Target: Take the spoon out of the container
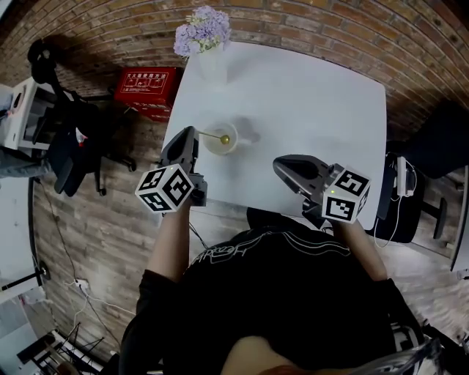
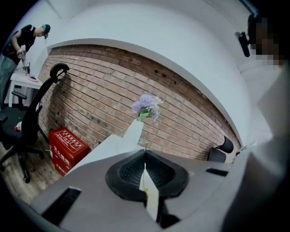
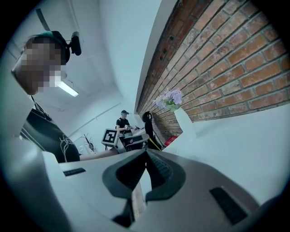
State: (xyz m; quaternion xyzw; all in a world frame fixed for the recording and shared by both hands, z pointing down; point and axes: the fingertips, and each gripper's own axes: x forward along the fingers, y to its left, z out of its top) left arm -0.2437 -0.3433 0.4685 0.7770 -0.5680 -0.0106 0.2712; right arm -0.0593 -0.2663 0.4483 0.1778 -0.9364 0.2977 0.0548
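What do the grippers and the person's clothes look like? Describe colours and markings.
The left gripper and right gripper have dark grey, tapered bodies; their jaws carry black ribbed pads. Each bears a white cube, left and right, with black square markers. The person wears a black top with a pale line print.

Noted brick wall (image 1: 293,18) curving across top of frame, wood-plank floor (image 1: 95,227) at left. White table (image 1: 308,110) at centre, vase of purple flowers (image 1: 203,33) on its upper-left corner. Red box (image 1: 146,88) and black office chair (image 1: 73,139) upper left, on floor.
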